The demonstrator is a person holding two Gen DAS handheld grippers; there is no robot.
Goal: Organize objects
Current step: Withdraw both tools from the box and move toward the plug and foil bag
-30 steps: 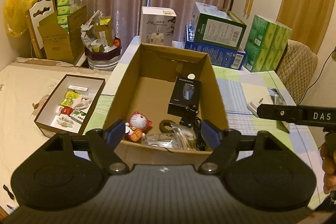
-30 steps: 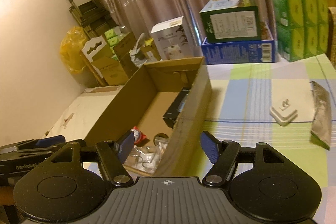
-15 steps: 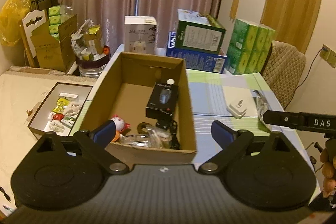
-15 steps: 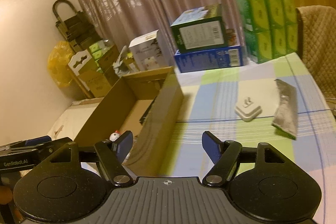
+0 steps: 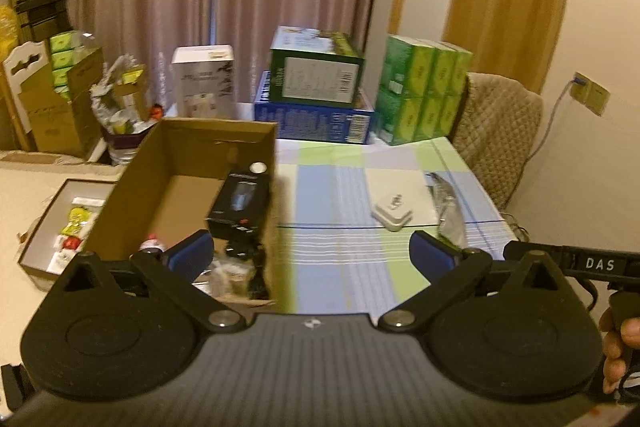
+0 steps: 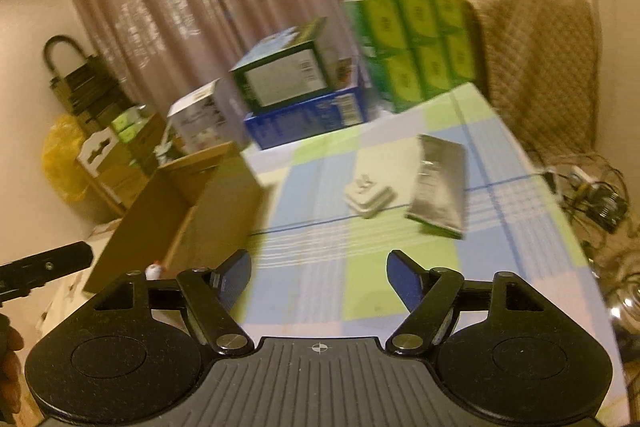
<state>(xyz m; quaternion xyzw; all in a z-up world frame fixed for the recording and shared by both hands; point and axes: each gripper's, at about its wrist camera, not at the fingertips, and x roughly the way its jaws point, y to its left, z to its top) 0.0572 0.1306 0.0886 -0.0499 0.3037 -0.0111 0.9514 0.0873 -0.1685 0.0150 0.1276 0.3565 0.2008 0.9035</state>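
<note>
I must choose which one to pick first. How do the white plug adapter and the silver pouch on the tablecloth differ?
The white plug adapter is small, squarish and thick, prongs up; the silver pouch is longer, flat and shiny. Both lie loose on the checked tablecloth, outside the cardboard box.

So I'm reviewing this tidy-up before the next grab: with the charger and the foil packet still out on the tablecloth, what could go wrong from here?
The white charger lies close beside the foil packet; a wide grab may nudge or catch both.
The flat packet offers little edge, so the open right gripper, empty, could slip off or bunch the tablecloth.
The cardboard box is already crowded at its near end, and the left gripper, its jaws opening with nothing between them, could bump its wall.
</note>
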